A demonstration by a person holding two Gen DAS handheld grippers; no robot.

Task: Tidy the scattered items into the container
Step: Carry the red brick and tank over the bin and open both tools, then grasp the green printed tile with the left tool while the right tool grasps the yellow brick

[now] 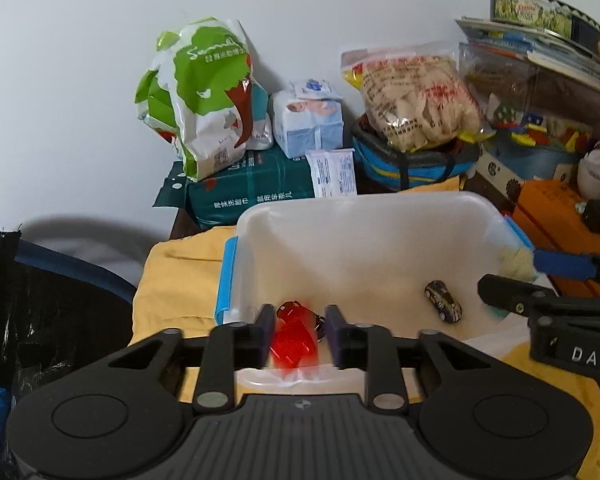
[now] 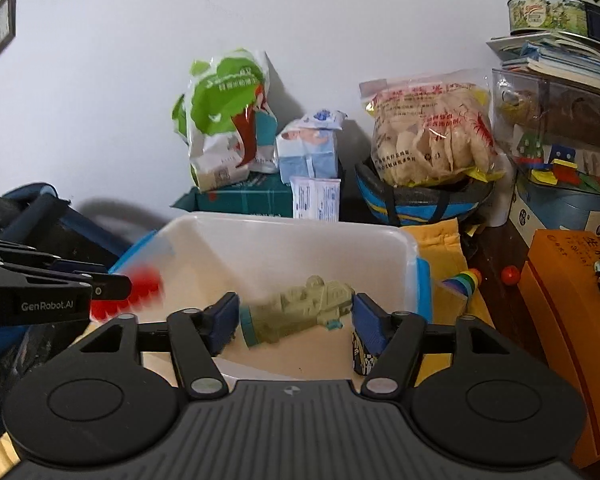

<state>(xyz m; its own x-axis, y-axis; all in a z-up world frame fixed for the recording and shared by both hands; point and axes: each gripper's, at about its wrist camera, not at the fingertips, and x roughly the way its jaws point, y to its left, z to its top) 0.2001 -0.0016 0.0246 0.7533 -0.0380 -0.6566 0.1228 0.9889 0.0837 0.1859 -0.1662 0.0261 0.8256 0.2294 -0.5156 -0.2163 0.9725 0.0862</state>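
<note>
A translucent white bin (image 1: 360, 204) (image 2: 284, 222) with blue latches sits on a yellow cloth (image 1: 172, 280). My left gripper (image 1: 302, 332) hangs over the bin's near left corner. A blurred red plastic toy (image 1: 294, 340) (image 2: 140, 290) sits loosely between its parted jaws, with a gap on the right side. My right gripper (image 2: 296, 320) is over the bin. A tilted pale green toy vehicle (image 2: 300, 312) lies between its wide jaws, not pressed by either. A small dark toy car (image 1: 444, 300) (image 2: 360, 354) lies on the bin floor.
Against the wall stand a green-and-white bag (image 1: 204, 100), a tissue pack (image 1: 308, 120) and a snack bag (image 1: 416, 96). An orange box (image 2: 568, 320) is at the right, with a rainbow toy (image 2: 466, 280) and a red ball (image 2: 510, 274) beside the bin. A dark bag (image 1: 40, 300) lies at the left.
</note>
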